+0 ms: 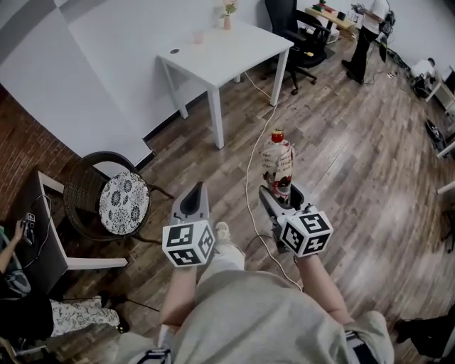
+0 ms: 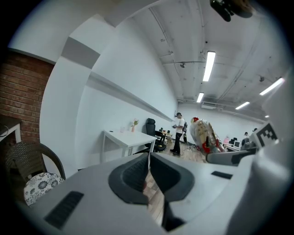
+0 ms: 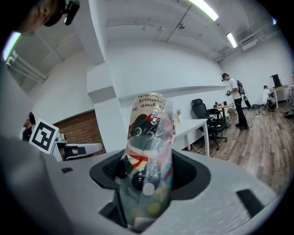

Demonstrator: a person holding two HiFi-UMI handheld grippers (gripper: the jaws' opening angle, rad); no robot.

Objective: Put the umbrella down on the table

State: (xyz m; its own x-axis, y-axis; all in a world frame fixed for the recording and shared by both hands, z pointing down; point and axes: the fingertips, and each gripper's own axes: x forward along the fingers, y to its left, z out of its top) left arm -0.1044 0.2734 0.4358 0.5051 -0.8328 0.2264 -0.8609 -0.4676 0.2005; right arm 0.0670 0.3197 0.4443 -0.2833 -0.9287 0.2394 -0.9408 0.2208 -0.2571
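Note:
A folded umbrella (image 1: 277,165) in a clear sleeve with cartoon print and a red tip stands upright in my right gripper (image 1: 282,192), whose jaws are shut on its lower part. In the right gripper view the umbrella (image 3: 148,151) fills the middle between the pads of that gripper (image 3: 147,176). My left gripper (image 1: 193,195) is beside it on the left, shut and holding nothing; its pads meet in the left gripper view (image 2: 148,167), where the umbrella (image 2: 204,135) shows at the right. The white table (image 1: 220,53) stands ahead across the wooden floor, by the wall.
A small vase (image 1: 227,15) and a cup (image 1: 197,37) sit on the table's far side. A wicker chair with a patterned cushion (image 1: 117,200) is at the left. A cable (image 1: 249,178) runs along the floor. An office chair (image 1: 298,32) and a standing person (image 1: 370,28) are beyond the table.

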